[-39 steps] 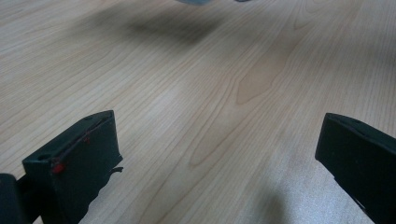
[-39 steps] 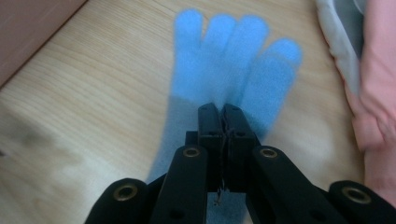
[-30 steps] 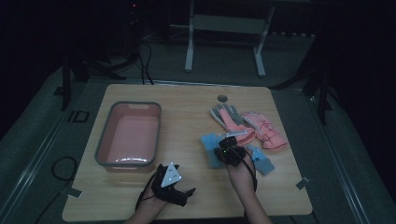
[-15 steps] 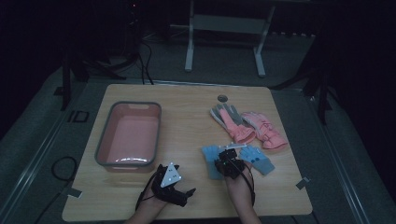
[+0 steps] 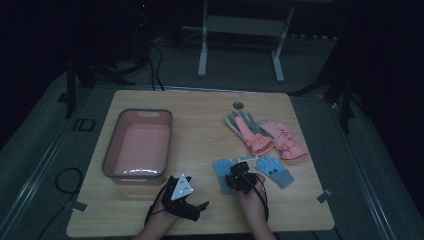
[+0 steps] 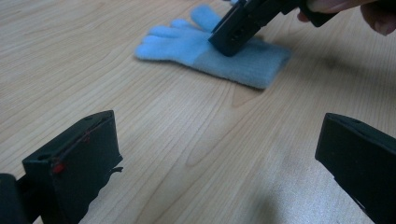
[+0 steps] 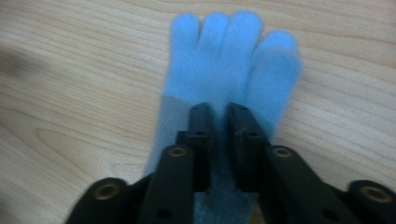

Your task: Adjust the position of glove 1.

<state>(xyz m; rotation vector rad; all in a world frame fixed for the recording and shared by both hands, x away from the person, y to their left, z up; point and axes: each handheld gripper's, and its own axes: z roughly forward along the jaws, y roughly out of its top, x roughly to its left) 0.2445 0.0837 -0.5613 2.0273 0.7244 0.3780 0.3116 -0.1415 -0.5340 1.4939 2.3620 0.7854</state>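
A light blue glove [image 5: 221, 170] with a grey cuff lies flat on the wooden table [image 5: 200, 115] near the front. My right gripper [image 5: 235, 176] stands over its cuff end. In the right gripper view the jaws [image 7: 219, 112] have just been opening. They stand a narrow gap apart with the glove [image 7: 224, 60] flat beneath them. The left gripper view shows that glove [image 6: 187, 44] with a right gripper finger [image 6: 233, 35] touching it. A second blue glove [image 5: 276, 171] lies just to the right. My left gripper [image 5: 201, 210] rests at the front, its jaws [image 6: 215, 158] wide apart and empty.
A pink basin [image 5: 111, 155] with a grey rim stands at the left. A grey-and-pink glove [image 5: 250, 132] and a pink glove [image 5: 285, 140] lie at the back right. A small grey disc [image 5: 238, 105] sits behind them. Bare wood lies between the basin and the gloves.
My right gripper came down and toward the front left with the blue glove, which now lies flat apart from the second blue glove. The left gripper stayed put.
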